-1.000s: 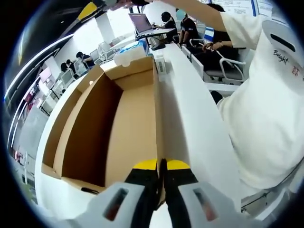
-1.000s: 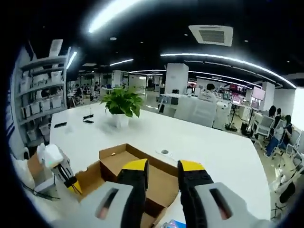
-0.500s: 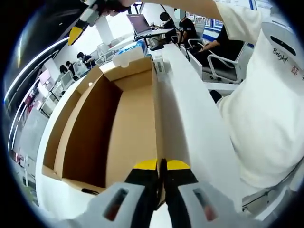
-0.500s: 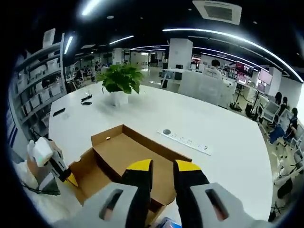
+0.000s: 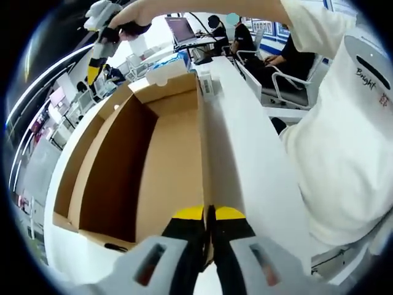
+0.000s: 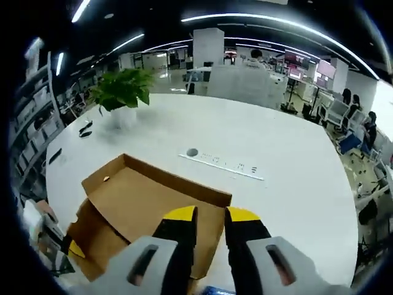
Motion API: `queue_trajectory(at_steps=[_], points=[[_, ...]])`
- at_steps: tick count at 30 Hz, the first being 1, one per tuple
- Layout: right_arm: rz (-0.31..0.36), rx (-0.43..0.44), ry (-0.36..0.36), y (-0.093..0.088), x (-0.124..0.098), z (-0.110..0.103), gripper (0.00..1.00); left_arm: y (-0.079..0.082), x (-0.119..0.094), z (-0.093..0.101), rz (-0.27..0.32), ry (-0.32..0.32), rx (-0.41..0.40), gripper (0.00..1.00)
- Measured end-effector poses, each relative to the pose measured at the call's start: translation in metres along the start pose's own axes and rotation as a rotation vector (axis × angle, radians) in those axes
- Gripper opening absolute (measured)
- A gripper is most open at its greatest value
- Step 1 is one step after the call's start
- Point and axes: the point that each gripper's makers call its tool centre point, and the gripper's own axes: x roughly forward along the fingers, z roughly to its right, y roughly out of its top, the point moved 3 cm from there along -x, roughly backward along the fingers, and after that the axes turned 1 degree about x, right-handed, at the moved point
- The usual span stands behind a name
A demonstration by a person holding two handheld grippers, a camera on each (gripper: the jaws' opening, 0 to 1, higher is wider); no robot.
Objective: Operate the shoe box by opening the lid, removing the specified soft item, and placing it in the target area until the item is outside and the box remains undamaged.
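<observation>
Left gripper view, left tool (image 5: 209, 215) clamping open shoe box (image 5: 153, 160) wall

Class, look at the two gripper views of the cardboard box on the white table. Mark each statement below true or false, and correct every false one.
1. The left claw is shut on the edge of the cardboard box. True.
2. The box interior seen in the left gripper view is full of shoes. False: the part in view shows bare cardboard.
3. A potted plant stands on the white table beyond the box. True.
4. The right claw grips the plant. False: it hangs above the box, jaws slightly apart, holding nothing.
5. The box sits on a dark wooden floor. False: it rests on the white table.
</observation>
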Motion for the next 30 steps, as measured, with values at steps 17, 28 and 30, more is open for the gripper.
queue_trajectory(at_steps=[17,28,30], points=[[-0.110,-0.001,-0.094,-0.023,0.027,0.010,0.19,0.000,-0.001,0.000,0.007,0.002,0.020,0.02],[-0.191,0.058,-0.104,-0.049,0.047,0.030,0.19,0.001,-0.001,0.001,0.007,-0.007,0.024,0.02],[-0.186,0.063,-0.098,-0.050,0.050,0.031,0.21,0.001,-0.001,0.001,0.008,-0.010,0.025,0.02]])
